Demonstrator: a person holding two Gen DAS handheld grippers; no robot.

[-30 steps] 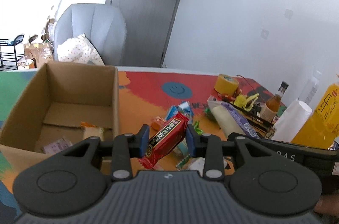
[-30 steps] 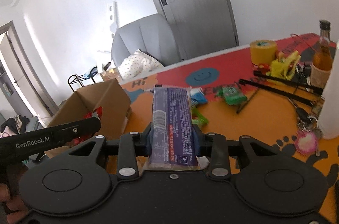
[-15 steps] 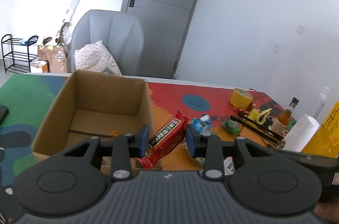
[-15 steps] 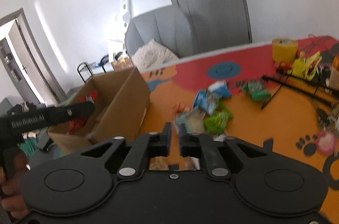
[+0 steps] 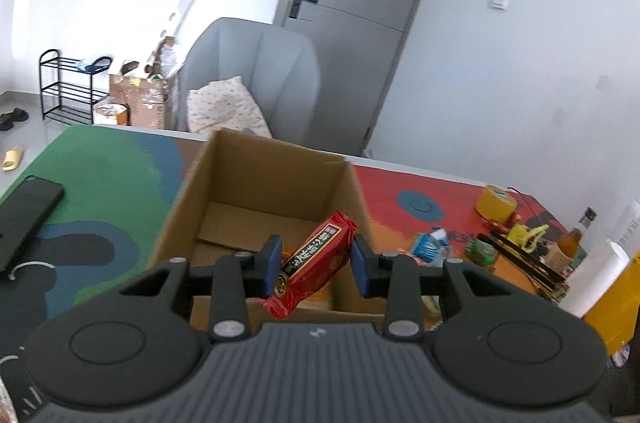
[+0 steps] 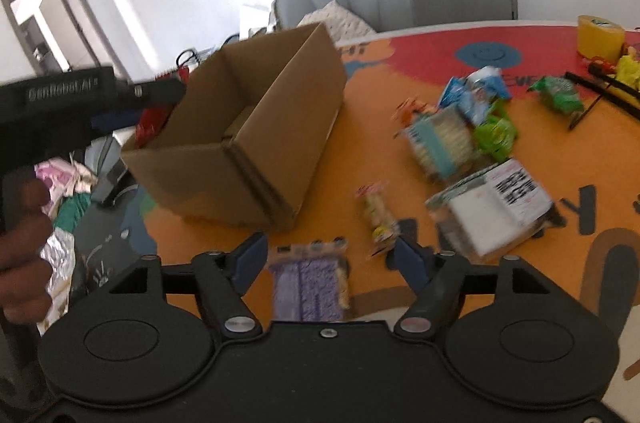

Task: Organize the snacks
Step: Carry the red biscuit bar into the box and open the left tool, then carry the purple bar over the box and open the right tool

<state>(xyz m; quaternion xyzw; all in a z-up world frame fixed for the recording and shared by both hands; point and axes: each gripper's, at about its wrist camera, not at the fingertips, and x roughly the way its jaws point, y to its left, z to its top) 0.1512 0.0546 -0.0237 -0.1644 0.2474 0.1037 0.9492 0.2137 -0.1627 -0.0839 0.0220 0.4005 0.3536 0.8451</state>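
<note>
Purple packet [image 6: 307,287] dropped | right gripper [image 6: 326,257] fingers opening | left gripper [image 5: 315,265] pinches glossy red wrapper [image 5: 311,265] (crinkled ends)

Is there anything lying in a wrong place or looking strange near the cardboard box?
Yes. The purple snack pack lies on the table outside the cardboard box, between the opening jaws of the right gripper, untouched. The left gripper holds the red snack bar tilted.

Cardboard box [image 6: 256,127] stands toward the desk's [image 6: 580,151] left part; a loose group of snack packets [image 6: 456,131] lies on the desk to its right. Tape roll [image 6: 600,37] sits near the far edge, beyond the packets. Phone [image 5: 24,219] lies left of the box, near the left edge
</note>
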